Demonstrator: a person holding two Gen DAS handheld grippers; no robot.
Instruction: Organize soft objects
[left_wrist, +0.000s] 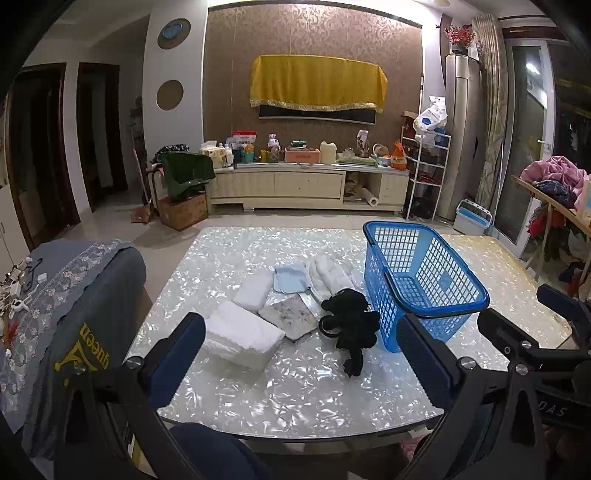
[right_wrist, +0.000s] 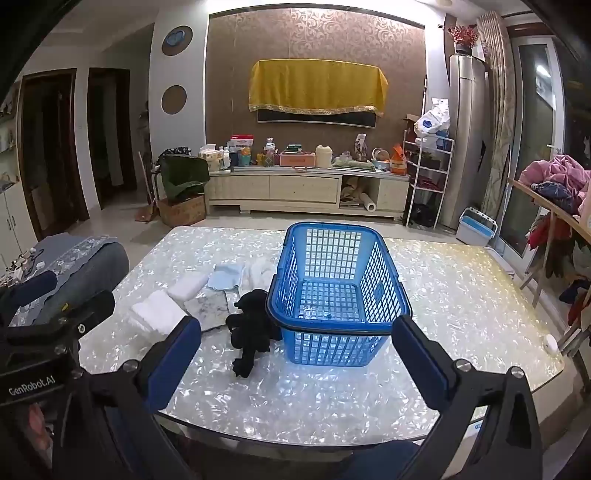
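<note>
1. The soft things lie in a bunch on the shiny white pearly counter (left_wrist: 295, 387): a black fuzzy plush toy (left_wrist: 351, 325), two folded white fluffy towels (left_wrist: 242, 332), a small light blue folded cloth (left_wrist: 291, 277), a grey blotchy flat cloth (left_wrist: 290, 316) and a white puffy roll (left_wrist: 330, 275).
2. The blue plastic basket with holes (right_wrist: 332, 291) stands just beside them, touching the black toy. It has nothing in it. I think it sits close so the soft things can go in with a short move.
3. The left hand-held gripper (left_wrist: 301, 354) is held above the counter's near edge, spread wide, holding nothing. It faces the towels and toy.
4. The right hand-held gripper (right_wrist: 297, 354) is spread wide too, holding nothing. It faces the basket.
5. I think nothing has been put away yet.
</note>
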